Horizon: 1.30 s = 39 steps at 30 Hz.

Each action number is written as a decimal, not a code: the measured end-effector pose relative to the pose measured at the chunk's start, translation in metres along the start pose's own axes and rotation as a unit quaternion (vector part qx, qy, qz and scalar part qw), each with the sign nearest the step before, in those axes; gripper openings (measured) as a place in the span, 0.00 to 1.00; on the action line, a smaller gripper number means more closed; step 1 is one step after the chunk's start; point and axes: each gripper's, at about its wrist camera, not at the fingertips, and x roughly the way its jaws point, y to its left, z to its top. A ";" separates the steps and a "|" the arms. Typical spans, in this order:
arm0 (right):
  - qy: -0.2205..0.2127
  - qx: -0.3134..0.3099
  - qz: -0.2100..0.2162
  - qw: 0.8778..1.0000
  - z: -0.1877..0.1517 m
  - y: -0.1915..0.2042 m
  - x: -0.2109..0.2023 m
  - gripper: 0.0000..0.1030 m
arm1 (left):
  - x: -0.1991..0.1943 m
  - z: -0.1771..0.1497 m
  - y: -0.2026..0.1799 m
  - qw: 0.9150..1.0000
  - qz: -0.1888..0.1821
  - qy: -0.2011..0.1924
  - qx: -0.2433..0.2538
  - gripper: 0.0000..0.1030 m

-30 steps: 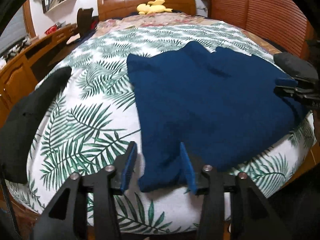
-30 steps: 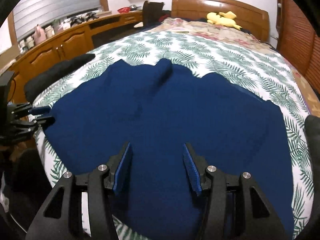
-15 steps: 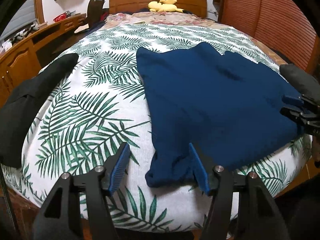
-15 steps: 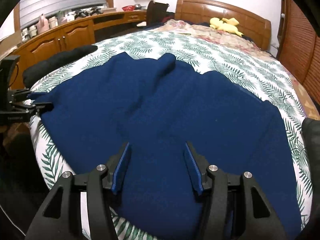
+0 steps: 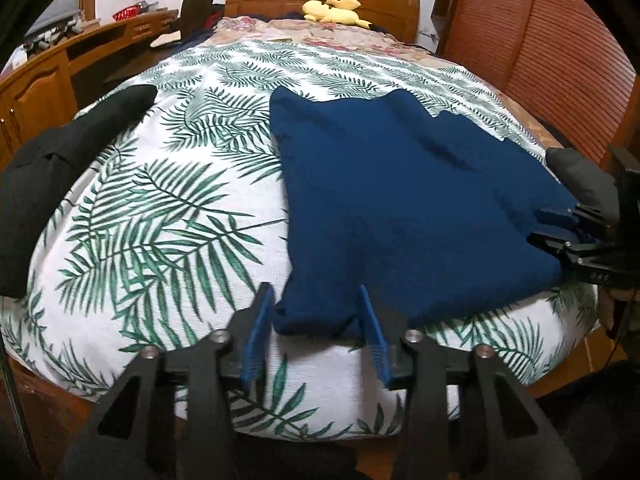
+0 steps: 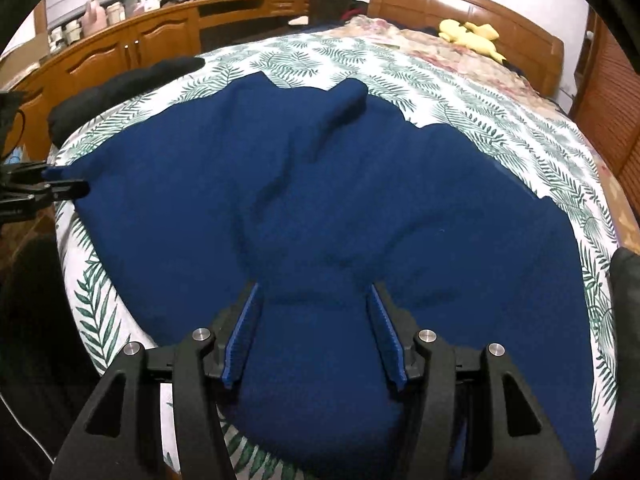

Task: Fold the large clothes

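Observation:
A large navy garment point(image 5: 400, 200) point(image 6: 320, 180) lies spread across the near half of the leaf-print bed point(image 5: 160, 220). My left gripper point(image 5: 314, 292) is at the garment's near left corner. Its jaws are closing, and the bunched corner fills the gap, touching both blue pads. From the right wrist view the left gripper point(image 6: 60, 184) sits at the far left edge of the cloth. My right gripper point(image 6: 314, 288) holds the near right hem: a thick fold bulges up between its pads and creases run out from them. The left wrist view shows the right gripper point(image 5: 538, 224) at the cloth's right edge.
A black garment point(image 5: 60, 160) point(image 6: 120, 84) lies along the bed's left side, and a dark bundle point(image 5: 580, 176) at its right edge. A yellow plush toy point(image 5: 332, 10) rests by the wooden headboard. Wooden cabinets point(image 6: 120, 48) line the left wall, a slatted wardrobe point(image 5: 540, 40) the right.
The left jaws widened, then narrowed onto the garment's corner, which now bunches between the pads. Both views rolled slightly. The right jaws kept their width with the fold between them.

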 end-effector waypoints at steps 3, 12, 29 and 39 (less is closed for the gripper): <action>-0.004 0.002 0.001 1.000 0.000 -0.002 -0.001 0.54 | -0.003 0.003 -0.007 1.000 0.004 -0.005 0.011 0.21; -0.023 0.033 -0.005 0.999 -0.008 -0.038 -0.032 0.54 | -0.049 0.060 -0.077 0.993 -0.003 -0.080 0.090 0.08; -0.041 0.155 -0.043 0.986 -0.102 -0.157 -0.096 0.44 | -0.023 0.114 -0.349 0.943 -0.177 -0.101 0.265 0.04; -0.048 0.180 -0.065 0.980 -0.119 -0.171 -0.117 0.44 | -0.009 0.104 -0.357 0.947 -0.181 -0.064 0.257 0.11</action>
